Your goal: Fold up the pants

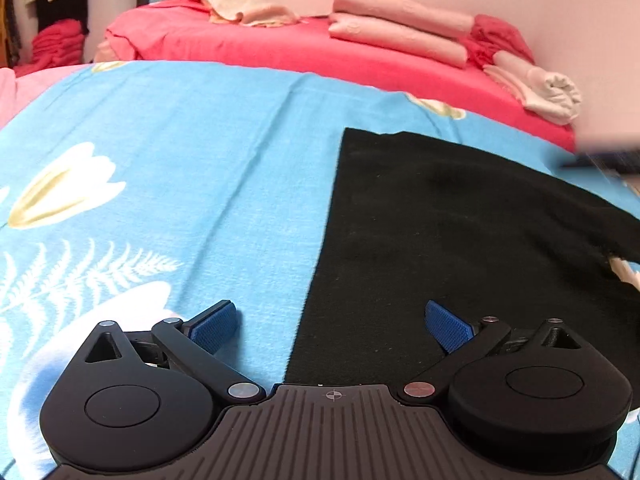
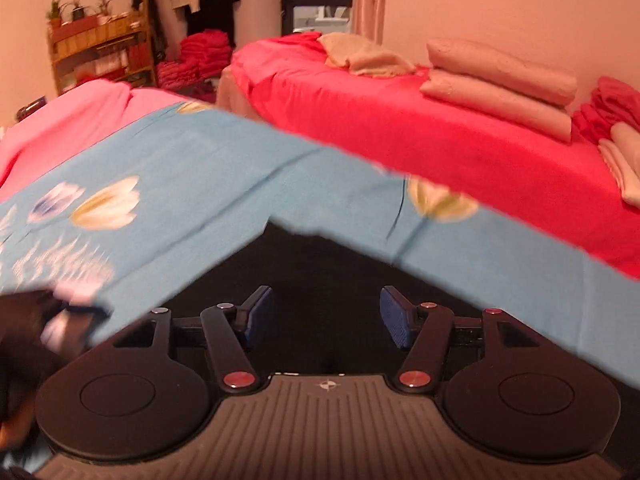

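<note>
No readable text, label, brand or number appears in either view.

Black knit fabric pants (image 1: 460,248) lie flat on the blue flower-print bedsheet (image 1: 200,160), folded into a broad panel with a straight left edge. Its far corner reads squarely cut; the right edge is uneven.

The pants (image 1: 460,240) lie flat on the near bed (image 1: 180,152), toward its right side. The left tool (image 1: 332,326) stands over their left edge, 1 pad above the sheet, the other above the pants. The right tool (image 2: 326,316) stands over the pants. Behind lies a 2nd bed (image 2: 400,128), with 2 stacked rolls (image 2: 500,80) on it. A shelf (image 2: 100,52) stands far left.
</note>
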`<state>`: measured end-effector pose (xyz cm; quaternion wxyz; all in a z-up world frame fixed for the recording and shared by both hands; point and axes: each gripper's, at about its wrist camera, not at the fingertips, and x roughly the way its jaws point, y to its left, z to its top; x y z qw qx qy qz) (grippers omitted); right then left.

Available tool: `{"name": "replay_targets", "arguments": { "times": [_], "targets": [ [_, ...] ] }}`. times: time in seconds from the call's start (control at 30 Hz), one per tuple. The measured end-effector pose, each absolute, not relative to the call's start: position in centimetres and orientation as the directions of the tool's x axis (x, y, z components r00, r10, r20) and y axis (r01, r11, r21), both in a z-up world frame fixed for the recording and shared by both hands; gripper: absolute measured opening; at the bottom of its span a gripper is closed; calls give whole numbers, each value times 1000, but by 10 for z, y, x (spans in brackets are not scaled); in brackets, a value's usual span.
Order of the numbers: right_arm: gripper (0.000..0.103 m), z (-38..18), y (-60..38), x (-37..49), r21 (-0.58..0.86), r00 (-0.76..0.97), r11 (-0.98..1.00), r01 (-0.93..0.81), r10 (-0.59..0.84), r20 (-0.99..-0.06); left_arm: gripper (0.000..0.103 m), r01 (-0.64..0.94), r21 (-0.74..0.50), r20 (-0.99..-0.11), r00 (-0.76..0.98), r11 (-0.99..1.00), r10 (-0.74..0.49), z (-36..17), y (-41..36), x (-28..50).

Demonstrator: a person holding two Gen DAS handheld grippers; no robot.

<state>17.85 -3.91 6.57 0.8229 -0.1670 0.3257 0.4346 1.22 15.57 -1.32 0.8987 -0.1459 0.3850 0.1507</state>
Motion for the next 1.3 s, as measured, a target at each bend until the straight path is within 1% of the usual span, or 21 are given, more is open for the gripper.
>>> {"name": "replay_targets", "arguments": {
  "times": [0.1, 0.13, 0.17, 0.2, 0.23, 0.27, 0.3, 0.37, 0.43, 0.47, 0.5, 0.57, 0.63, 0.67, 0.77, 0.87, 1.0, 1.1, 1.17, 1.23, 1.3],
  "targets": [
    [65, 37, -64, 127, 79, 296, 510, -857, 612, -734, 103, -407, -113, -755, 628, 906, 187, -7, 156, 12],
    [59, 22, -68, 109, 117, 240, 486, -866, 610, -755, 103, -415, -100, -761, 617, 905, 199, -3, 156, 11],
    [59, 8, -70, 89, 166, 157, 447, -879, 599, -785, 103, -418, -83, -764, 610, 905, 211, 1, 155, 13],
    [69, -1, -70, 65, 150, 147, 415, -897, 602, -784, 103, -418, -58, -762, 605, 906, 231, 6, 153, 14],
    [69, -4, -70, 38, 31, 226, 380, -924, 611, -759, 103, -416, -26, -758, 601, 909, 254, 11, 150, 16],
    [70, -5, -67, 18, -82, 278, 336, -938, 592, -757, 103, -411, 4, -752, 599, 911, 273, 15, 146, 18],
    [70, -1, -67, 8, -135, 315, 328, -935, 595, -739, 103, -403, 29, -746, 600, 915, 288, 18, 142, 19],
    [69, 15, -72, 10, -79, 312, 372, -925, 623, -717, 103, -385, 63, -736, 605, 921, 304, 25, 133, 21],
    [77, 27, -82, 21, 5, 325, 455, -890, 644, -692, 103, -368, 91, -728, 609, 925, 313, 28, 124, 25],
    [78, 27, -86, 26, 42, 335, 501, -865, 636, -695, 103, -368, 101, -724, 610, 924, 322, 29, 120, 27],
    [78, 23, -90, 30, 69, 335, 538, -840, 613, -715, 103, -367, 110, -720, 611, 924, 328, 30, 117, 29],
    [76, 7, -96, 34, 101, 288, 584, -806, 535, -794, 103, -359, 114, -721, 611, 926, 326, 31, 112, 33],
    [77, 7, -107, 18, 80, 297, 557, -827, 553, -779, 103, -346, 120, -720, 615, 930, 322, 32, 108, 37],
    [77, 9, -110, 12, 87, 272, 543, -835, 546, -792, 103, -342, 129, -717, 616, 931, 326, 32, 106, 38],
    [76, 24, -125, 8, 137, 268, 566, -813, 573, -775, 103, -331, 138, -711, 623, 934, 326, 35, 100, 44],
    [78, 36, -139, 16, 125, 366, 646, -753, 569, -736, 103, -323, 133, -712, 626, 937, 316, 34, 96, 49],
    [78, 36, -160, 40, 126, 476, 768, -628, 507, -719, 103, -309, 137, -716, 626, 941, 310, 31, 91, 56],
    [78, 22, -172, 56, 166, 509, 831, -530, 469, -722, 103, -302, 134, -719, 625, 944, 302, 30, 88, 61],
    [78, 11, -180, 61, 192, 487, 843, -502, 459, -743, 103, -297, 131, -724, 623, 946, 296, 26, 87, 66],
    [78, 8, -185, 52, 169, 484, 823, -542, 470, -738, 103, -289, 132, -736, 612, 948, 289, 19, 86, 72],
    [79, 12, -192, 44, 139, 446, 799, -585, 461, -767, 103, -284, 142, -757, 586, 948, 289, 6, 87, 79]
  ]
}}
